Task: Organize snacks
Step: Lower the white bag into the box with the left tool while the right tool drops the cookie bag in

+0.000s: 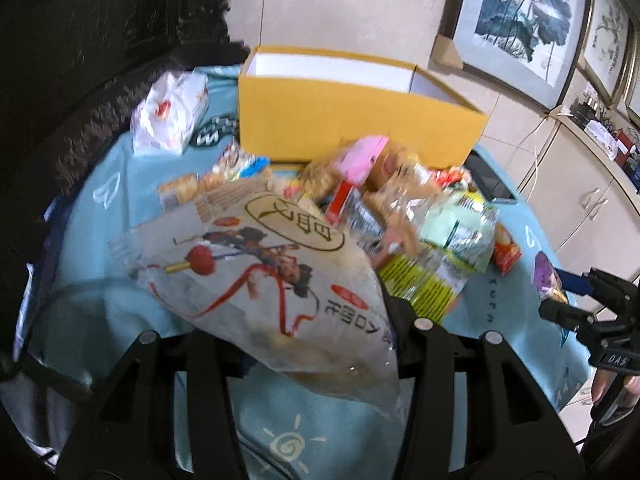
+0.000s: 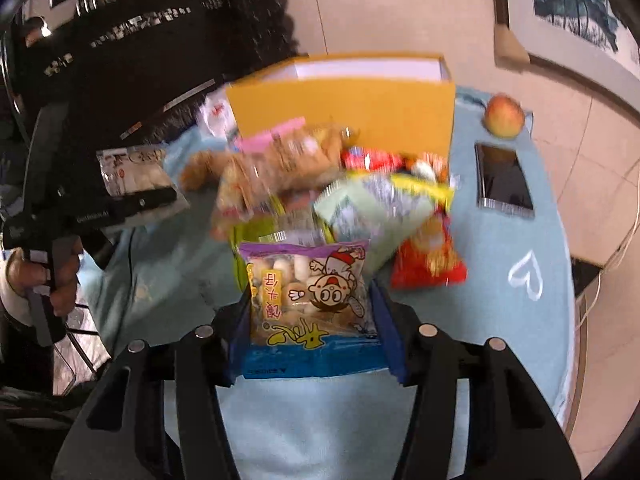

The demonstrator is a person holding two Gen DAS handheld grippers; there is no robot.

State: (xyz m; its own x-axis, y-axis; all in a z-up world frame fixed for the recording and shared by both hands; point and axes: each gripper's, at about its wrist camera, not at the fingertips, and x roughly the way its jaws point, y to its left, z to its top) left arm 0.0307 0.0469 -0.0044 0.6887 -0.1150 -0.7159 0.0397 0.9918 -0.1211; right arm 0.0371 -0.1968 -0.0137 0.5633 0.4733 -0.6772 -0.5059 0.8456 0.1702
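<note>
Left tongs (image 1: 316,344): clenched on a glossy cream snack bag (image 1: 260,280), crinkled plastic, held above the worktop (image 1: 80,208).
Right tongs (image 2: 308,344): clenched on a clear, purple-topped cartoon packet (image 2: 308,292).
Box (image 2: 344,108): rigid yellow card, open, behind the snack pile (image 2: 332,184).

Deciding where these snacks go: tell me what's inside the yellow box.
Only white inner walls of the yellow box show near its open top. Its floor is hidden behind the front wall in both views, so any contents cannot be seen.
</note>
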